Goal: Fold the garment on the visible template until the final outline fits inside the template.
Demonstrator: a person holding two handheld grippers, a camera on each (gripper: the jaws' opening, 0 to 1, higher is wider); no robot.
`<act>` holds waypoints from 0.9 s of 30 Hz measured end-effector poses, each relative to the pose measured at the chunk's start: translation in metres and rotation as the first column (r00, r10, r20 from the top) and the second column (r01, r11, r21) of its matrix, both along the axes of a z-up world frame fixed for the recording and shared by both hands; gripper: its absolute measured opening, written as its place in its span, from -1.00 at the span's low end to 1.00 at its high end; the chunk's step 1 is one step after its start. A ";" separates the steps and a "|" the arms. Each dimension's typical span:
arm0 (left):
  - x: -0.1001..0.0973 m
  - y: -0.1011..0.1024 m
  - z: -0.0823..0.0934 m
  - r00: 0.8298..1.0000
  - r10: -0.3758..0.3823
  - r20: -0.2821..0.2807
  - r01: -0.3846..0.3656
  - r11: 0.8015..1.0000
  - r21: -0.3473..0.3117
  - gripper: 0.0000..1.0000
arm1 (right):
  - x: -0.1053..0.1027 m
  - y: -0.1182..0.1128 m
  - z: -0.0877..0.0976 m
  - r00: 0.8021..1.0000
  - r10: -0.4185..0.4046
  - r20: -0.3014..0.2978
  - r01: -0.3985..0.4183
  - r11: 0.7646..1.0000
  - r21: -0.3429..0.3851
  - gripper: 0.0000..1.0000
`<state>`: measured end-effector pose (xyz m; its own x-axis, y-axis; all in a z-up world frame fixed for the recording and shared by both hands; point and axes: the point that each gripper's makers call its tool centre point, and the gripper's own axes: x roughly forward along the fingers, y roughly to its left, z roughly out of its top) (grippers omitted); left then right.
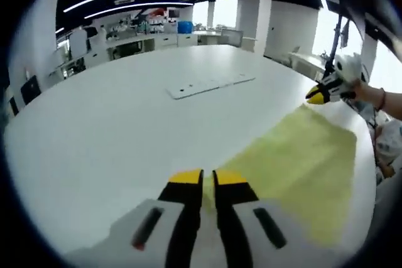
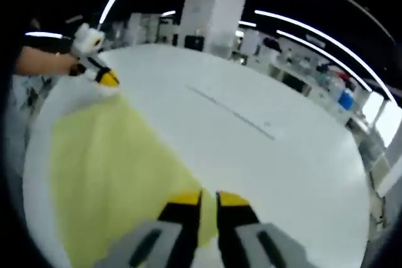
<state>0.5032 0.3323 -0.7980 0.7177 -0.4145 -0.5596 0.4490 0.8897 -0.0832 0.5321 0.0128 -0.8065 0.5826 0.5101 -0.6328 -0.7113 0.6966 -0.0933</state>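
The yellow garment [image 1: 301, 167] lay spread on the white table [image 1: 113, 130], from 6 to 3 o'clock in the left gripper view. The left gripper [image 1: 208, 179] and right gripper [image 2: 208, 199] each pinched a corner, jaws nearly together. Folding looked just begun; next, carry both corners across. No writing could be read.

Plain pale-yellow garment [image 1: 301, 161], white table [image 1: 113, 123], yellow-tipped black tongs [image 1: 208, 177].

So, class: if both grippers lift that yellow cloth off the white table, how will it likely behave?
The yellow cloth probably hangs floppy: it lies flat on the white table and sags between the left gripper and right gripper. It looks thin, so likely light. It may slide easily, since the tabletop looks smooth.
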 end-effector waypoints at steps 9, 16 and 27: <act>-0.007 0.010 0.004 0.993 0.115 -0.027 -0.117 0.987 -0.108 -0.03 | -0.018 -0.006 0.003 0.982 -0.109 -0.152 0.131 0.981 0.142 0.16; -0.031 0.015 0.012 0.990 0.138 -0.005 -0.137 0.976 -0.172 0.27 | -0.036 -0.009 0.007 0.976 -0.102 -0.191 0.133 0.978 0.158 0.49; -0.077 0.018 0.022 0.996 0.087 0.032 -0.080 0.980 -0.184 0.56 | -0.094 -0.007 0.025 0.979 -0.046 -0.199 0.080 0.982 0.171 0.64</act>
<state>0.4263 0.3507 -0.7759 0.7743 -0.4444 -0.4505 0.3799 0.8958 -0.2307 0.4382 0.0054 -0.7817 0.4929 0.5902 -0.6393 -0.6578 0.7337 0.1703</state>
